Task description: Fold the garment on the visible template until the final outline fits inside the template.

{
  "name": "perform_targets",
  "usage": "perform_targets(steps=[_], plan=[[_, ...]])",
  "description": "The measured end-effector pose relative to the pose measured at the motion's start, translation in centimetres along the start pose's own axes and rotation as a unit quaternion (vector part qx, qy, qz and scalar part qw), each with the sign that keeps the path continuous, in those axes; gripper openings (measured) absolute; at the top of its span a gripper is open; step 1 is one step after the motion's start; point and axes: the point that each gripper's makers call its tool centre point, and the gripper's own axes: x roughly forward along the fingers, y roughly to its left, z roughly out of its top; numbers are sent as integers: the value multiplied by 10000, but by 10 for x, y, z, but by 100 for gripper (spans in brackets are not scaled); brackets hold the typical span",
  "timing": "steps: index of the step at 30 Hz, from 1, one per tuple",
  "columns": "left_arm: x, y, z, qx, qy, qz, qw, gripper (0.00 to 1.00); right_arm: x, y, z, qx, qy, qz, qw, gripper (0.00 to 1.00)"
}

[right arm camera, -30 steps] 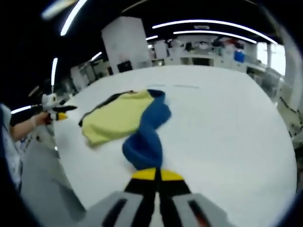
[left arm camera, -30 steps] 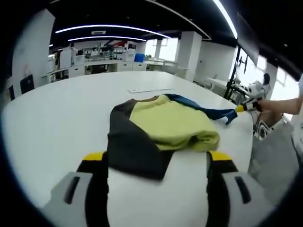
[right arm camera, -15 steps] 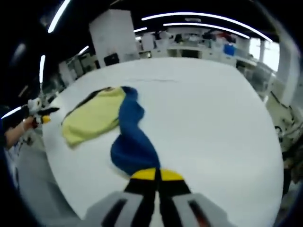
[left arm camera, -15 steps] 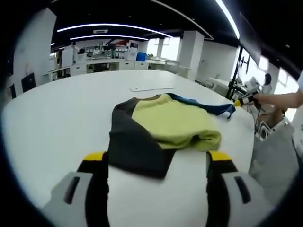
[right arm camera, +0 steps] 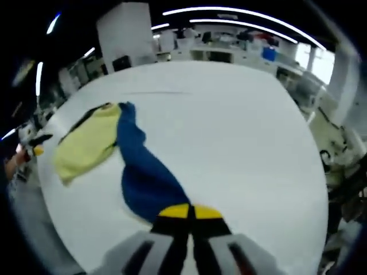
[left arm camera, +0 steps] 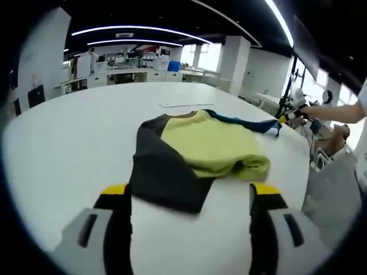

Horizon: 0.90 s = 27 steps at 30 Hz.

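The garment lies on the white table (left arm camera: pixel 69 143): a yellow body (left arm camera: pixel 209 143), a dark grey sleeve (left arm camera: pixel 160 172) toward me and a blue sleeve (left arm camera: pixel 246 124) stretched off to the right. My left gripper (left arm camera: pixel 190 192) is open, its jaws standing either side of the grey sleeve's near edge. My right gripper (right arm camera: pixel 188 212) is shut on the end of the blue sleeve (right arm camera: pixel 143 177), which runs back to the yellow body (right arm camera: pixel 86 140). It also shows at the table's right edge as the right gripper (left arm camera: pixel 285 117), held by a hand.
A thin pale strip (left arm camera: pixel 183 105) lies flat on the table beyond the garment. The left gripper (right arm camera: pixel 34 150) shows at the table's left rim. Desks and shelves (left arm camera: pixel 132 69) stand far behind. A grey stand (left arm camera: pixel 332 189) is off the table's right edge.
My right gripper has pulled the blue sleeve out and away from the yellow body, so the sleeve now lies longer and straighter. The left gripper has hardly moved.
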Motion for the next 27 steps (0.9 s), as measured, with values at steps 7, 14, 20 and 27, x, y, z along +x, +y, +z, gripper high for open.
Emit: perform_targets(steps=[7,14,20,27], plan=[[0,1,0,-20,34,59,10000,82,11,-27,12,55,149,-225,9996,0],[2,2,-2,-68,53,113,9999,82,20,-45,19,-72,383,-431,9983,0],[2,4,-4,-112,82,161,9998,81,28,-61,28,-212,530,-599,9966,0],[1,5,-10,-178,132,205,9995,81,36,-82,38,-464,661,-889,9928,0]])
